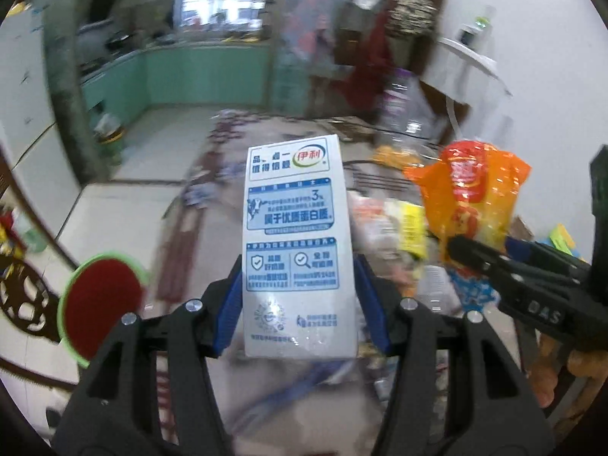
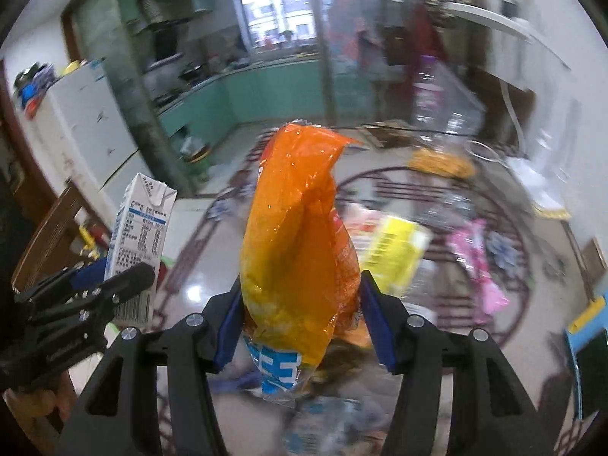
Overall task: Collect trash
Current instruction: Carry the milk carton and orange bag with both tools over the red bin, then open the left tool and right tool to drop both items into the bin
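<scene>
The left tool pinches a stiff, light white rectangular milk carton low on its sides. Beside it, the right tool pinches a crinkly, slippery orange plastic snack bag near its bottom.

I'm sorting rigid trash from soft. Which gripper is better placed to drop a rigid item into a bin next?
The left gripper. It is shut on the white milk carton, a stiff box held upright between its pads. The right gripper is shut on the crumpled orange snack bag, which is soft.
</scene>
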